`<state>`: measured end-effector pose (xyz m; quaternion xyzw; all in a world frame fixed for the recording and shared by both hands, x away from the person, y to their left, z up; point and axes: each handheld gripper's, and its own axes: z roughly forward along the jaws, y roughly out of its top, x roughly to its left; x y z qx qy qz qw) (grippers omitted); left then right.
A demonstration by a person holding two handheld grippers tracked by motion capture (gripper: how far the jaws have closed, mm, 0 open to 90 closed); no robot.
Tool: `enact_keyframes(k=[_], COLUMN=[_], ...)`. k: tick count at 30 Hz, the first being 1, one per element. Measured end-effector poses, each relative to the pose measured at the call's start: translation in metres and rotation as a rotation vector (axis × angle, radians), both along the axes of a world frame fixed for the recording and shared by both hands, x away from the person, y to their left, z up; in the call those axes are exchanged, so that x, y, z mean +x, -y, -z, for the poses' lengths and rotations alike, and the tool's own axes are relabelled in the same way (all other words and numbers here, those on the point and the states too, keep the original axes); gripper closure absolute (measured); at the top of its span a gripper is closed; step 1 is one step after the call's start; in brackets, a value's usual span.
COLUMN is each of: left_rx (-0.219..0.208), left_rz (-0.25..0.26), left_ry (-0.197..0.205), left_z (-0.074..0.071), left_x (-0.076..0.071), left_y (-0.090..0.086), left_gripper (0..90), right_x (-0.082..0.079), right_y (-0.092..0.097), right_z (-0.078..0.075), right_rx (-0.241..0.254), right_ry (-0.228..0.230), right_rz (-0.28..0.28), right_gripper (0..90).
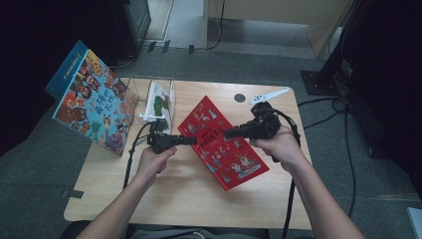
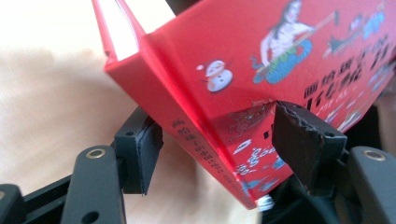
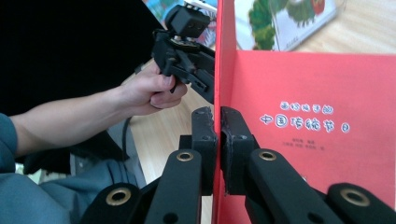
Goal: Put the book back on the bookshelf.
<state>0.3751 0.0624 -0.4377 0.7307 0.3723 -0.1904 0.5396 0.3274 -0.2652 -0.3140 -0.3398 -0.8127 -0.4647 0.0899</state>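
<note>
Since the red book is a thin hardcover, I'd judge it stiff and fairly light, with a glossy cover that looks slippery (grip an edge squarely, not a corner). Right gripper is clenched on the cover's edge, the board pinched between its pads, so it carries the book. Left gripper is released: its jaws straddle the spine corner, far pad clear of the board, near pad at most grazing the cover. In the high view the book sits tilted between the two grippers, above the table. Best hold, in my judgement: the spine side, where the board is stiffest.

Count: one red book, one big illustrated book propped beyond the left gripper, one caterpillar book in the clear stand. Two grippers.
</note>
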Motion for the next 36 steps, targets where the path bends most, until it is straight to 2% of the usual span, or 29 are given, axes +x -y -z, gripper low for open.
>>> enact_keyframes(k=[1, 2, 3, 5, 6, 8, 10, 11, 12, 13, 14, 16, 19, 21, 24, 25, 27, 32, 36], left_rx=[0.028, 0.069, 0.097, 0.115, 0.1, 0.058, -0.007, -0.013, 0.006, 0.016, 0.042, 0.089, 0.12, 0.133, 0.18, 0.193, 0.203, 0.267, 0.304], left_rz=[0.007, 0.025, 0.035, 0.066, 0.094, 0.133, 0.161, 0.173, 0.186, 0.199, 0.206, 0.212, 0.236, 0.244, 0.243, 0.245, 0.246, 0.26, 0.251], left_ry=[0.027, 0.071, 0.106, 0.166, 0.175, 0.199, 0.206, 0.228, 0.253, 0.265, 0.288, 0.324, 0.397, 0.415, 0.422, 0.411, 0.414, 0.443, 0.434], left_z=[-0.006, -0.015, -0.02, -0.029, -0.032, -0.037, -0.043, -0.046, -0.05, -0.053, -0.056, -0.063, -0.071, -0.075, -0.075, -0.075, -0.075, -0.082, -0.086], left_x=[0.0, 0.0, 0.0, 0.0, 0.0, -0.001, 0.0, -0.001, -0.002, -0.002, -0.003, -0.006, -0.009, -0.011, -0.011, -0.011, -0.011, -0.014, -0.014], left_y=[0.0, 0.0, -0.001, -0.004, -0.007, -0.011, -0.02, -0.022, -0.023, -0.025, -0.025, -0.024, -0.024, -0.023, -0.021, -0.02, -0.02, -0.015, -0.013], left_gripper=[35.2, 35.6, 37.6, 41.7, 45.2, 52.1, 62.0, 65.5, 68.1, 69.7, 72.9, 75.1, 77.8, 79.7, 79.7, 79.7, 79.8, 80.1, 80.0], right_x=[-0.001, -0.002, -0.002, -0.002, -0.001, 0.003, 0.01, 0.013, 0.015, 0.016, 0.017, 0.022, 0.027, 0.029, 0.031, 0.032, 0.032, 0.032, 0.033], right_y=[0.004, 0.006, 0.008, 0.011, 0.013, 0.018, 0.023, 0.024, 0.023, 0.021, 0.019, 0.014, 0.012, 0.011, 0.009, 0.009, 0.008, 0.005, 0.005], right_z=[0.002, 0.003, 0.006, 0.012, 0.016, 0.024, 0.034, 0.038, 0.042, 0.044, 0.047, 0.053, 0.056, 0.056, 0.056, 0.057, 0.059, 0.064, 0.066], right_rx=[0.027, 0.038, 0.048, 0.054, 0.06, 0.089, 0.121, 0.135, 0.139, 0.118, 0.076, 0.037, 0.032, 0.032, 0.013, 0.002, -0.021, -0.058, -0.053], right_ry=[0.031, 0.042, 0.071, 0.101, 0.113, 0.104, 0.064, 0.056, 0.043, 0.059, 0.071, 0.06, 0.063, 0.079, 0.103, 0.104, 0.103, 0.107, 0.117], right_rz=[-0.017, -0.019, -0.046, -0.067, -0.072, -0.095, -0.109, -0.12, -0.133, -0.136, -0.121, -0.108, -0.091, -0.081, -0.059, -0.05, -0.044, -0.041, -0.013], right_gripper=[86.4, 86.4, 86.6, 87.1, 88.3, 88.7, 88.5, 88.2, 86.9, 84.4, 80.7, 76.6, 71.7, 68.2, 65.4, 64.5, 64.1, 62.4, 62.0])
